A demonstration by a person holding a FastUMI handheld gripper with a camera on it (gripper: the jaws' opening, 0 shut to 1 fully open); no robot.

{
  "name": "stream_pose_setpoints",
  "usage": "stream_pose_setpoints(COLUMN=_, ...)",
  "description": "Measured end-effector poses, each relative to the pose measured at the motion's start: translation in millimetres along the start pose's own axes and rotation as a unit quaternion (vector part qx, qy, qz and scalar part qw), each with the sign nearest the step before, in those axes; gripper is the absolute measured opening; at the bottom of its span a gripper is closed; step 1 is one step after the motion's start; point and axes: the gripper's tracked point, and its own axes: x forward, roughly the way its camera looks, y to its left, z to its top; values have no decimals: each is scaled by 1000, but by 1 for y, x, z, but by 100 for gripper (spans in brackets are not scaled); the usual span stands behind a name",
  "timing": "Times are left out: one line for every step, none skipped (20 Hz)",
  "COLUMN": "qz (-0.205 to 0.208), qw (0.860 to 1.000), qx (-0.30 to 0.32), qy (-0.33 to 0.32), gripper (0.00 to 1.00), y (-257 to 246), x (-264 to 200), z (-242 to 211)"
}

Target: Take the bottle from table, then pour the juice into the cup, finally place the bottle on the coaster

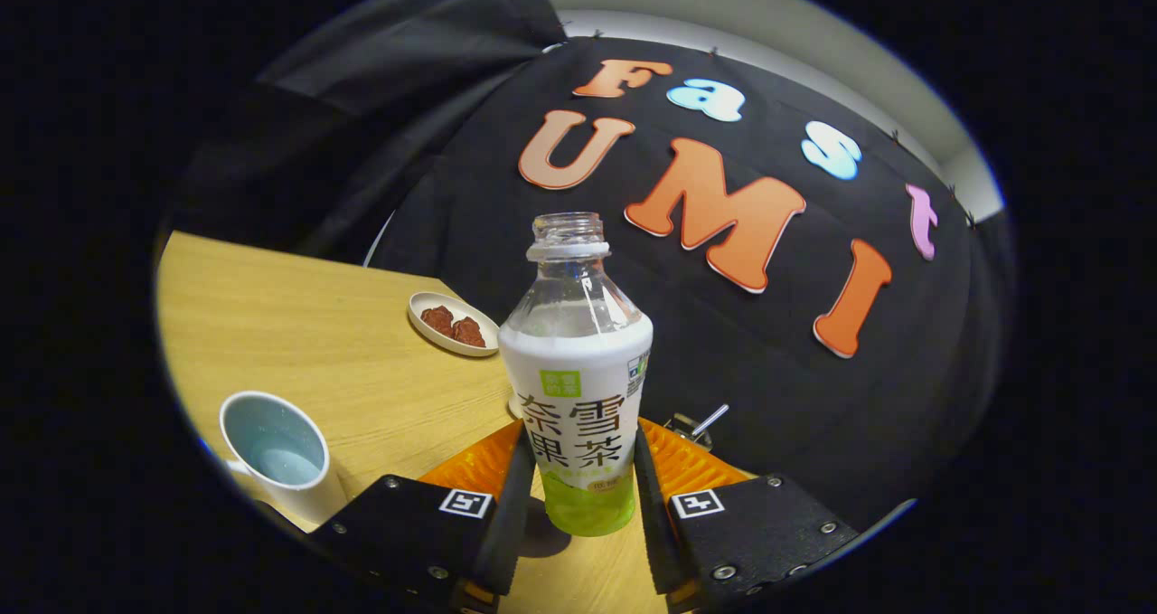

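Gripper view has the cup (276, 451) off to the left of the fingers, near the table (298, 325) edge, so tip that way gently. The bottle (578, 370) sits upright and uncapped between the fingers, gripper (578, 496) clamped on its lower body; I'd keep it snug and level. A small dish (452, 325) waits beyond, and right of the fingers the table runs out fast.

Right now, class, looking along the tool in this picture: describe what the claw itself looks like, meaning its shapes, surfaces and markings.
The claw has two flat fingers, each ending in a blocky black housing with a rough, matte surface and small round screws. Each housing carries a square black-and-white marker tag near its inner corner. Ribbed pads sit on the fingers ahead of the housings. No cables or sleeves can be seen.
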Motion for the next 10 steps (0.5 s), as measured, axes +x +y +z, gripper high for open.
stream_pose_setpoints(qz=4, qw=999, qx=36, qy=7, gripper=58, y=-1, x=3, z=-3)
stream_pose_setpoints(qz=8, qw=998, qx=68, qy=16, gripper=58, y=-3, x=6, z=-9)
stream_pose_setpoints(qz=12, qw=995, qx=97, qy=24, gripper=58, y=-3, x=9, z=-15)
stream_pose_setpoints(qz=15, qw=992, qx=121, qy=32, gripper=58, y=-5, x=11, z=-21)
stream_pose_setpoints(qz=25, qw=989, qx=143, qy=41, gripper=58, y=-2, x=13, z=-26)
stream_pose_setpoints(qz=34, qw=985, qx=161, qy=51, gripper=58, y=0, x=13, z=-33)
stream_pose_setpoints(qz=32, qw=983, qx=173, qy=57, gripper=58, y=0, x=14, z=-38)
stream_pose_setpoints(qz=32, qw=981, qx=181, qy=60, gripper=58, y=-2, x=15, z=-41)
stream_pose_setpoints(qz=31, qw=980, qx=185, qy=61, gripper=58, y=-2, x=16, z=-44)
stream_pose_setpoints(qz=33, qw=979, qx=190, qy=62, gripper=58, y=-2, x=18, z=-46)
